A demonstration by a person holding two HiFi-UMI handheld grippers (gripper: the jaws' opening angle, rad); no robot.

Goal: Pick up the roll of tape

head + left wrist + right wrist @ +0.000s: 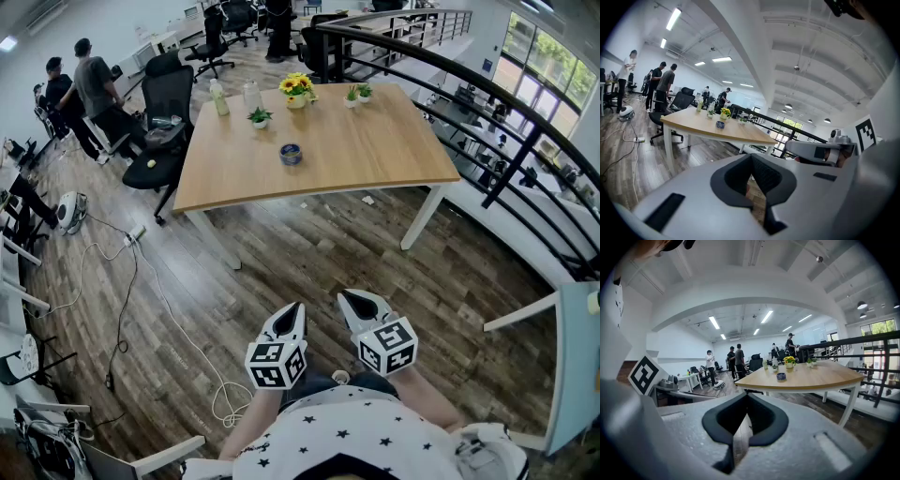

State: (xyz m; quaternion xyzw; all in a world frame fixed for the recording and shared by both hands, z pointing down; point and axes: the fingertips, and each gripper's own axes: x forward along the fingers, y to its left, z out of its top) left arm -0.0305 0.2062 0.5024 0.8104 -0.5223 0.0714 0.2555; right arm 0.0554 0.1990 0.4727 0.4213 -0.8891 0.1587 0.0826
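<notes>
Holding left tongs (292, 309) and right tongs (355, 300) shut, empty, well apart from roll of tape (291, 154) on bench (394, 150). Step closer, open, straddle rim.

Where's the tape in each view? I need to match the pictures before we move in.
Head view: tape upper middle, on the table.
Left gripper view: tape left of centre, small, on the table.
Right gripper view: tape right of centre, on the table.
Shared landmark: yellow flowers stand just beyond the tape in all three.
</notes>
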